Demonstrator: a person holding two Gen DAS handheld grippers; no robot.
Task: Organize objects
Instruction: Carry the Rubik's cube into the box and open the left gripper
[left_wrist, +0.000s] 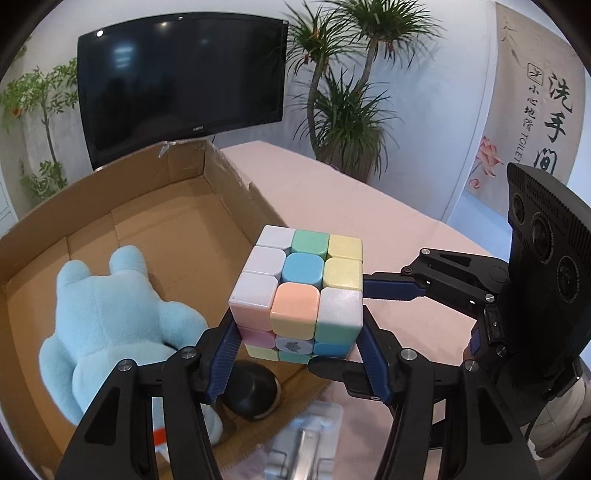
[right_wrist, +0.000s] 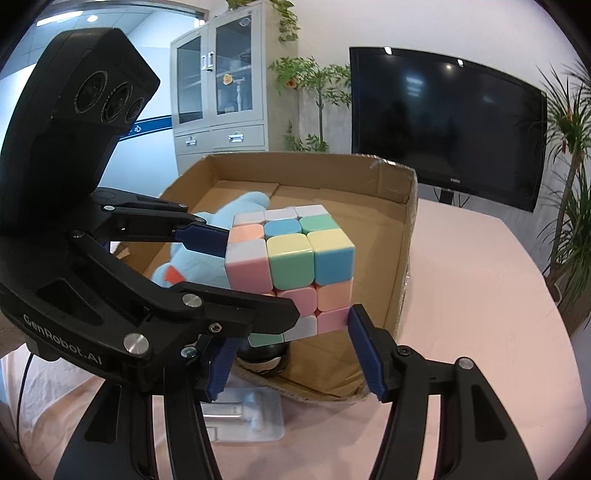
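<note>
A pastel puzzle cube (left_wrist: 299, 291) is held in the air over the near right corner of an open cardboard box (left_wrist: 92, 184). My left gripper (left_wrist: 295, 350) is shut on the cube's lower sides. My right gripper (right_wrist: 291, 332) also closes around the cube (right_wrist: 291, 258) from the other side, its right pad (right_wrist: 364, 354) at the cube's lower edge; the left gripper's fingers cross in front. In the left wrist view the right gripper's finger (left_wrist: 391, 291) touches the cube's right face. A light blue plush toy (left_wrist: 110, 317) and a black round object (left_wrist: 251, 395) lie in the box.
The box (right_wrist: 402, 236) sits on a pink-covered table (right_wrist: 480, 295). A clear plastic package with a metal item (right_wrist: 240, 413) lies on the table by the box's near wall. A black TV (left_wrist: 181, 81) and potted plants (left_wrist: 351, 110) stand behind.
</note>
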